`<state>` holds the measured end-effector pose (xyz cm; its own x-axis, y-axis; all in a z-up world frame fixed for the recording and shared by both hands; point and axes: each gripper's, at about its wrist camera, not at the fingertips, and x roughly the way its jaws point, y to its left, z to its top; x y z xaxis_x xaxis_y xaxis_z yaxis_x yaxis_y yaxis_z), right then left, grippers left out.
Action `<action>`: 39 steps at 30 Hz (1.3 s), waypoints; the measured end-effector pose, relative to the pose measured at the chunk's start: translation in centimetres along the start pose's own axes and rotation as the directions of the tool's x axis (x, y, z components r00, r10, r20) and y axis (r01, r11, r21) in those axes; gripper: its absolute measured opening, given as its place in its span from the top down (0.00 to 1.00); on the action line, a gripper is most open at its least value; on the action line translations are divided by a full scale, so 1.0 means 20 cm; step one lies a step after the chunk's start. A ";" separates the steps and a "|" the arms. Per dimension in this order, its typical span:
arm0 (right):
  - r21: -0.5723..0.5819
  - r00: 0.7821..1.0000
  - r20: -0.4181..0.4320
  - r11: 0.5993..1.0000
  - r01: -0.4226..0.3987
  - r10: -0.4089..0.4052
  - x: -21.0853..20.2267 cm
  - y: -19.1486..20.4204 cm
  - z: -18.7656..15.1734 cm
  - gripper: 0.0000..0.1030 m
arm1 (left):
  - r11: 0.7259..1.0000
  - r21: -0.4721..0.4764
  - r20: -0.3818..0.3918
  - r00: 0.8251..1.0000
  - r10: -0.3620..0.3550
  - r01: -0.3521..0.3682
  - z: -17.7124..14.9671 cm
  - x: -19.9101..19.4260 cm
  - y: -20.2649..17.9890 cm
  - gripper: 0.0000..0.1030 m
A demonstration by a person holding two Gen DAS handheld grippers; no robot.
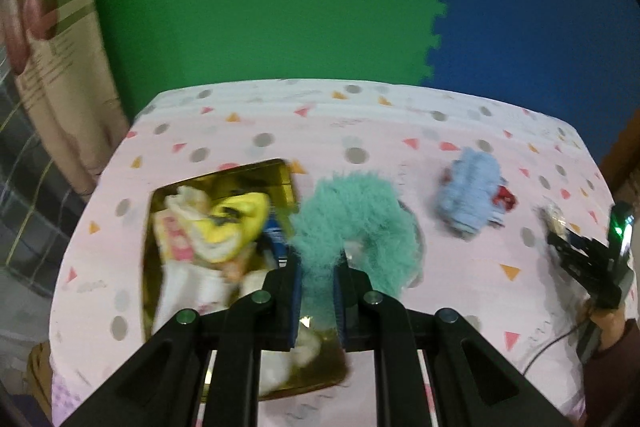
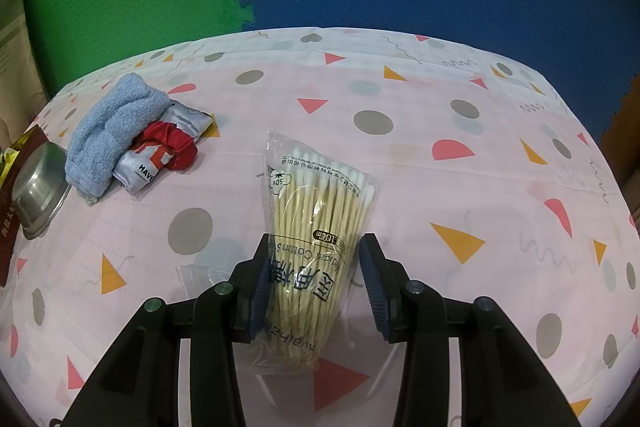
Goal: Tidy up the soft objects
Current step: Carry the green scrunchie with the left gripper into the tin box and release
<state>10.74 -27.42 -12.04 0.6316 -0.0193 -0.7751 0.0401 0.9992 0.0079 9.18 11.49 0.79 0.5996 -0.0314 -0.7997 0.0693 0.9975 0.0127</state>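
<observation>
The fluffy teal scrunchie (image 1: pixel 352 223) hung at centre frame, pinched in the closed left gripper (image 1: pixel 318 291) above the gold tin (image 1: pixel 150 267) of soft things at lower left. The right gripper (image 2: pixel 314 287) stood part open around the bag of cotton swabs (image 2: pixel 316 227), pads not pressing. A blue towel (image 2: pixel 112 131) lay at upper left.
</observation>
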 end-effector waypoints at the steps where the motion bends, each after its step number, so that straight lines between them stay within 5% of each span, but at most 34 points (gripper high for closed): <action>1: -0.001 1.000 0.000 1.000 0.000 0.000 0.00 0.00 0.00 0.61 | 1.000 -0.016 0.000 1.000 0.014 -0.014 0.01 0.01 0.05 0.87; 12: -0.001 1.000 0.000 1.000 0.000 0.000 0.00 0.00 0.00 0.61 | 0.992 -0.083 -0.050 0.995 0.086 -0.090 0.01 0.14 0.31 0.87; 30: -0.001 1.000 0.000 1.000 -0.001 0.001 0.00 0.00 0.00 0.61 | 0.983 -0.110 -0.131 0.982 0.133 -0.148 -0.06 0.34 0.46 0.87; 39: -0.002 1.000 -0.001 1.000 0.000 0.000 0.00 -0.01 0.00 0.60 | 0.984 -0.104 -0.128 0.983 0.133 -0.147 -0.06 0.28 0.47 0.75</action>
<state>10.76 -27.56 -11.93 0.6308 -0.0196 -0.7757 0.0385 0.9992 0.0060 12.28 20.75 -4.33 0.4965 0.1101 -0.8610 -0.1033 0.9924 0.0674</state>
